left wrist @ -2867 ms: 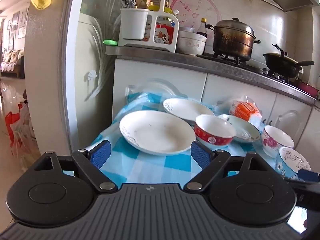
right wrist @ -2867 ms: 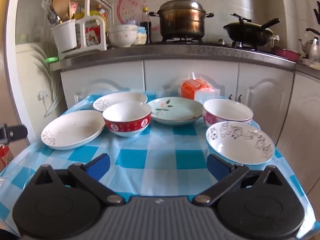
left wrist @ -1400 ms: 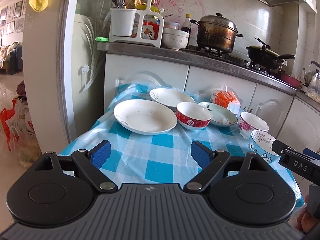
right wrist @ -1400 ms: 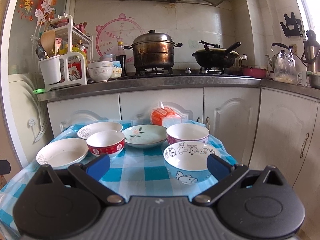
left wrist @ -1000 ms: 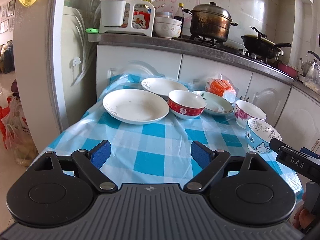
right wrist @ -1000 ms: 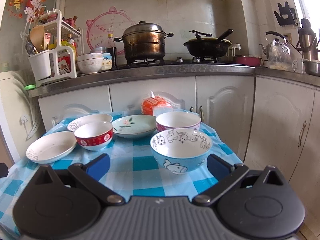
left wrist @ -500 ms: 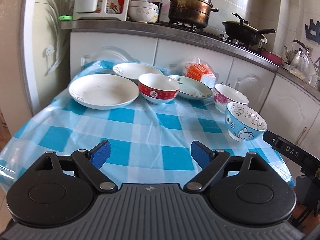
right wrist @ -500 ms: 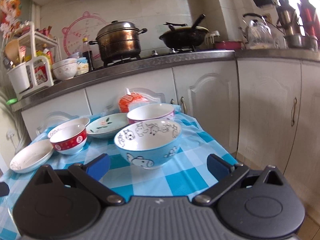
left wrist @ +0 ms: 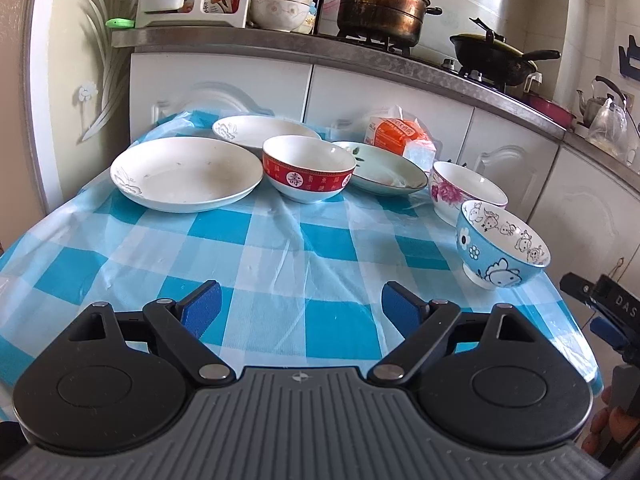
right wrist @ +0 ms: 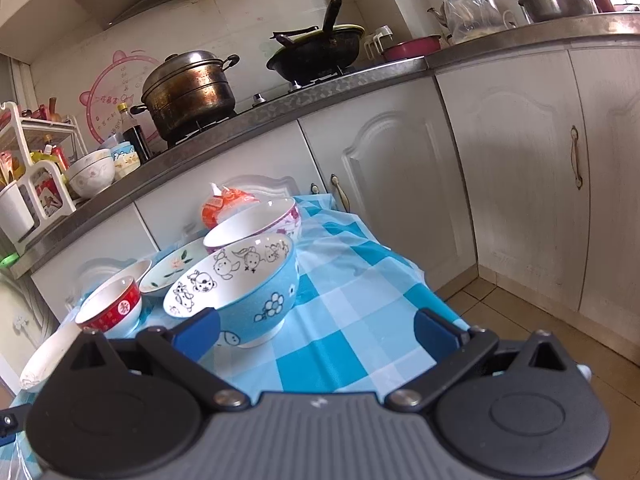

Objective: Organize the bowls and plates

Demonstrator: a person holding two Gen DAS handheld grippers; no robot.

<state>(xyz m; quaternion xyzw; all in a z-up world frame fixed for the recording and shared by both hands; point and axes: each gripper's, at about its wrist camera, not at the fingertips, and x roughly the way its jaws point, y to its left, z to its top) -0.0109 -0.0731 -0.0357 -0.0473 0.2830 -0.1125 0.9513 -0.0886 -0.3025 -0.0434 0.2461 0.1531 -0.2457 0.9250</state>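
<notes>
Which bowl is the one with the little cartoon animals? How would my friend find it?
Look at the table with the blue-and-white checked cloth in front of the white kitchen cabinets. Go to its right-hand edge, nearest the right gripper. There stands the light blue bowl, just in front of the flowered bowl: the only blue one, with cartoon animals drawn around the inside.

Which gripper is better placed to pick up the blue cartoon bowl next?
Right. The right gripper is open and close to the blue bowl, with one jaw already beside its base. The left gripper, also open, faces bare tablecloth, the bowl off to its right.
</notes>
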